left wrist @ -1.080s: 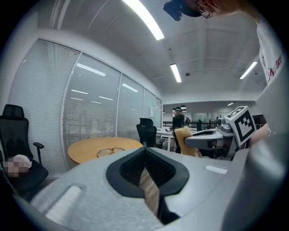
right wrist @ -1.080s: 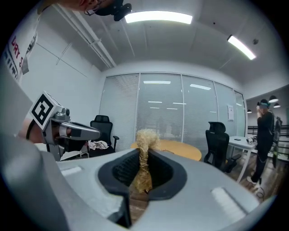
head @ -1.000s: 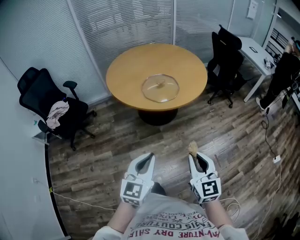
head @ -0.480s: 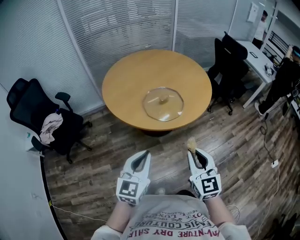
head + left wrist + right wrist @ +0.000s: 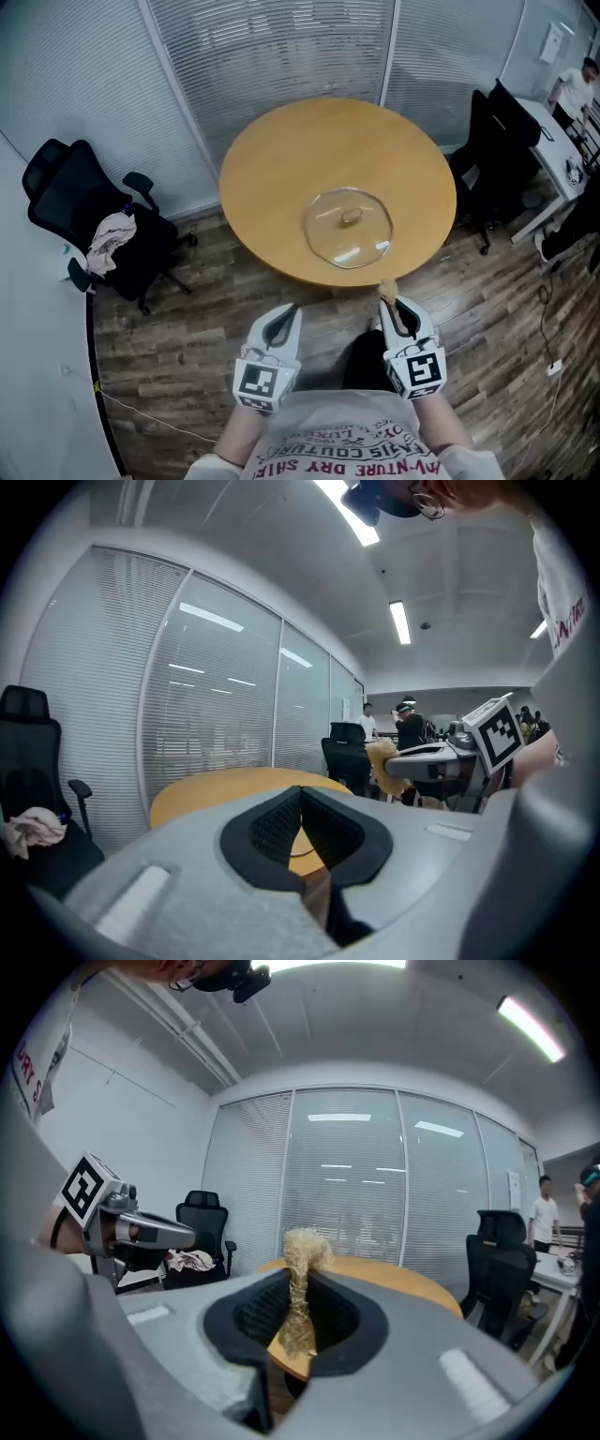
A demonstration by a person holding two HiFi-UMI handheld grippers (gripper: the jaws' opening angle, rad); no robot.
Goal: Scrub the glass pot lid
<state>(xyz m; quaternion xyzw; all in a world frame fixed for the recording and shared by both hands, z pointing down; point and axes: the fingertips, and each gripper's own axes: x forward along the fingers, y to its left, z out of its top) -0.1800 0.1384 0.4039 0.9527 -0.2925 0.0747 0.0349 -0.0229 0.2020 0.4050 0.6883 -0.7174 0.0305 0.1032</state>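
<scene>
Clerk: Since we list from nearest outward, what comes first?

Me: Item 1, my left gripper (image 5: 290, 311): jaws pressed together, nothing between them. Item 2, my right gripper (image 5: 392, 302), just beside it: clenched on a tan fibrous scrubber (image 5: 301, 1252), its tuft standing above the jaw tips.

Clerk: Beyond them?

Me: Item 3, wood-plank floor (image 5: 187, 309). Item 4, round wooden table (image 5: 281, 159). Item 5, glass pot lid (image 5: 348, 228): flat on the table's near half, knob up, well apart from both grippers.

Clerk: And farther?

Me: Item 6, black office chair (image 5: 70, 202) left of the table, a cloth (image 5: 110, 231) draped on it. Item 7, second black chair (image 5: 502, 136), right. Item 8, blinds (image 5: 272, 47) behind.
</scene>
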